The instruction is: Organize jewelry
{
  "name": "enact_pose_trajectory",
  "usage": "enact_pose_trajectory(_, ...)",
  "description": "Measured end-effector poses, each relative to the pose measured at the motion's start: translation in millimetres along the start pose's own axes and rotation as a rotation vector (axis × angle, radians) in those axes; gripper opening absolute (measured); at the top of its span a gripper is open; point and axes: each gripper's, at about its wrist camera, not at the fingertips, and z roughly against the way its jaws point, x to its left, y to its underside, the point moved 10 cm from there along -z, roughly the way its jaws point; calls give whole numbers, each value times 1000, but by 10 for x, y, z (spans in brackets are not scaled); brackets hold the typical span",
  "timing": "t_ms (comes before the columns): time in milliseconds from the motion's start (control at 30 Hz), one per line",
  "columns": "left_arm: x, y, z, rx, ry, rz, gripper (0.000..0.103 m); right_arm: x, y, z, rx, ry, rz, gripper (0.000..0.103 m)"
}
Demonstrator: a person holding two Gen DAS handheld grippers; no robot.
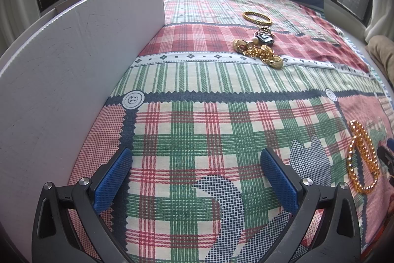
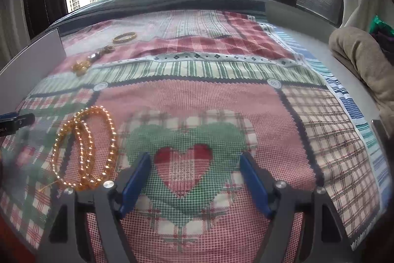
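Observation:
A gold bead necklace (image 2: 83,147) lies looped on the plaid cloth, just left of my right gripper (image 2: 195,159), which is open and empty above a heart patch. The necklace shows at the right edge of the left wrist view (image 1: 362,157). My left gripper (image 1: 195,154) is open and empty over the cloth. Far ahead lie a gold bangle (image 1: 257,17), a dark pendant piece (image 1: 264,36) and a heap of gold jewelry (image 1: 258,52). They also show in the right wrist view, far left: the bangle (image 2: 124,37) and the heap (image 2: 81,67).
A white board (image 1: 73,61) stands upright along the left side, close to my left finger. A beige folded cloth (image 2: 364,61) lies at the right. The left gripper's tip (image 2: 17,122) shows at the left edge. Windows are behind the bed.

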Motion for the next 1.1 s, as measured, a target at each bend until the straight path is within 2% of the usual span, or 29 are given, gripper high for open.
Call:
enact_pose_trajectory(100,0,-1,0,0,1,-1,103,-2,-1,-3,33,10,-9,76)
enact_pose_trajectory(267,-1,0,1,0,1,-1,103,-11,-32,-40,156,-9,-4,76)
enact_pose_trajectory(333,0,0,2,0,1,-1,103,-30,-113,-49,138,-14,4,76)
enact_pose_trajectory(500,0,1,3,0,1,-1,103,-248,-362,-267,82,65,36,76)
enact_pose_trajectory(600,2,3,4,-1,1,-1,103,-326,-402,-399,71,-7,-29,81)
enact_pose_trajectory(733,-2,9,8,20,-13,5,103,-305,-418,-408,76,6,-14,84)
enact_pose_trajectory(800,-71,-25,-20,58,9,0,103,-308,-422,-408,77,-3,-21,85)
enact_pose_trajectory(867,-173,-105,-56,64,43,-18,103,-305,-423,-417,78,-5,-20,86)
enact_pose_trajectory(933,-232,-164,-145,65,32,-43,103,-299,-425,-419,78,-4,-18,87)
enact_pose_trajectory(1033,-295,-296,-233,11,36,-83,103,-303,-423,-430,78,-5,-19,87)
enact_pose_trajectory(1100,-295,-348,-259,-6,53,-69,103,-303,-424,-431,78,-4,-19,87)
